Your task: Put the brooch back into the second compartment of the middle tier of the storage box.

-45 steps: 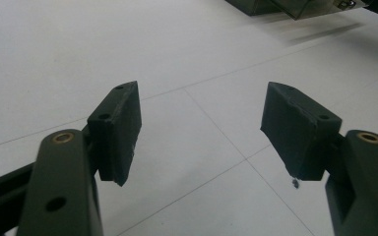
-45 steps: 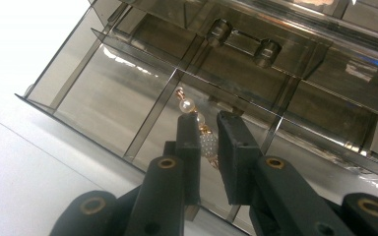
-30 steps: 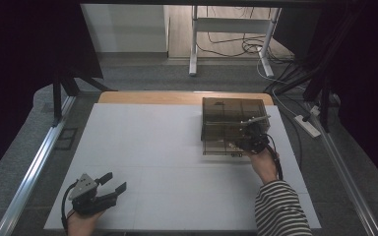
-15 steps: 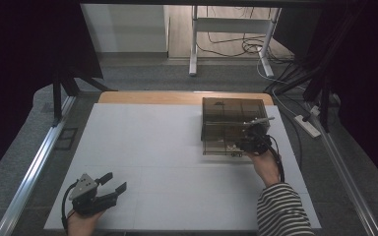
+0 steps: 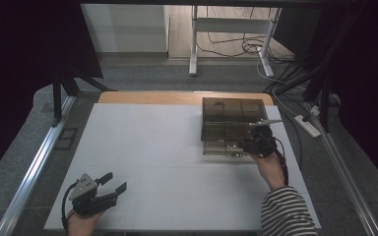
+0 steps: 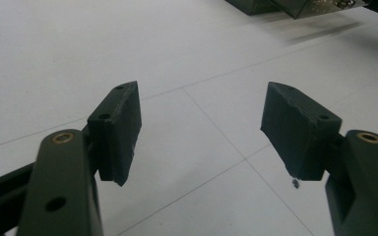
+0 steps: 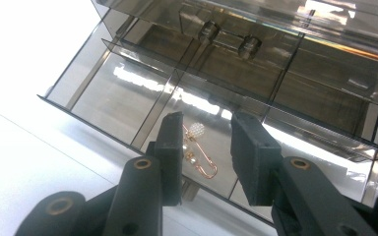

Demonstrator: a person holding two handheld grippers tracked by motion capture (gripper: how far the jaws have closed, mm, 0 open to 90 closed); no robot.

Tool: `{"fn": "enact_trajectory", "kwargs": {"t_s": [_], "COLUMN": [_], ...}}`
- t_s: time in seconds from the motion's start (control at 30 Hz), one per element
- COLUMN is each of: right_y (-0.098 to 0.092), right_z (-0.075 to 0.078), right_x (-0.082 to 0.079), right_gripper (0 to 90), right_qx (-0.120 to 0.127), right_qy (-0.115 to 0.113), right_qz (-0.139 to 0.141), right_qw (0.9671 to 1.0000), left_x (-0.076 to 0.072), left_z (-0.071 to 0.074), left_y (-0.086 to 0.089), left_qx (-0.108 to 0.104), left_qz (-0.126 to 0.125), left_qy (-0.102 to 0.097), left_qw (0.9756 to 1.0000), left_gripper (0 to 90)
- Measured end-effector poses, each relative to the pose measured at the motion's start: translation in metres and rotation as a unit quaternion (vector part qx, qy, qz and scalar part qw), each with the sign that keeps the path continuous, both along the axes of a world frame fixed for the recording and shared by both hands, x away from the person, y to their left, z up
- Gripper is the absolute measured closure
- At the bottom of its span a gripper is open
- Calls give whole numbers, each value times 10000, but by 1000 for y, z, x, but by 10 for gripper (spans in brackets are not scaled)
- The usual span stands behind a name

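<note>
The gold brooch lies in the pulled-out drawer of the smoky organizer, just beyond the right gripper, whose jaws have just been opening and hold nothing. It looks placed; closing the drawer likely remains. The left gripper rests open on the table.

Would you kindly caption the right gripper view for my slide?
Right gripper, jaws just opening, above a gold pearl pin lying in the smoky drawer box's pulled-out drawer.
</note>
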State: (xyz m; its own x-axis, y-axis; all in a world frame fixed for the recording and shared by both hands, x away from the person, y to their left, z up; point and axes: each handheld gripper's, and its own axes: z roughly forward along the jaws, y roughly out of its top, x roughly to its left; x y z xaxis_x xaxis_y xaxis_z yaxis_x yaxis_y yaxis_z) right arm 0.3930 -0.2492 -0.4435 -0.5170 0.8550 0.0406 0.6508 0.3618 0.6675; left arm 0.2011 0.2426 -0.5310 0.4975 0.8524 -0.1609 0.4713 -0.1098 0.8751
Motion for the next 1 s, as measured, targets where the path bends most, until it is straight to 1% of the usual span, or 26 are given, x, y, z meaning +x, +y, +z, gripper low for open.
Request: {"fn": "enact_trajectory", "kwargs": {"t_s": [0.27, 0.6, 0.73, 1.0], "right_y": [-6, -16, -21, -27], "right_z": [3, 9, 10, 12], "right_x": [-7, -21, -26, -39], "right_gripper": [650, 619, 603, 578], "right_qx": [112, 328, 371, 421], "right_qy": [-74, -204, -269, -405], "right_qz": [27, 36, 25, 99], "right_qw": [9999, 9992, 9989, 9982], "left_x": [0, 0, 0, 0], "left_z": [0, 0, 0, 0], "left_y": [0, 0, 0, 0], "left_qx": [-4, -6, -5, 0], "left_qz": [5, 6, 11, 9], "left_qy": [4, 7, 7, 9], "left_qw": [10000, 10000, 10000, 10000], "left_gripper": [320, 320, 320, 320]}}
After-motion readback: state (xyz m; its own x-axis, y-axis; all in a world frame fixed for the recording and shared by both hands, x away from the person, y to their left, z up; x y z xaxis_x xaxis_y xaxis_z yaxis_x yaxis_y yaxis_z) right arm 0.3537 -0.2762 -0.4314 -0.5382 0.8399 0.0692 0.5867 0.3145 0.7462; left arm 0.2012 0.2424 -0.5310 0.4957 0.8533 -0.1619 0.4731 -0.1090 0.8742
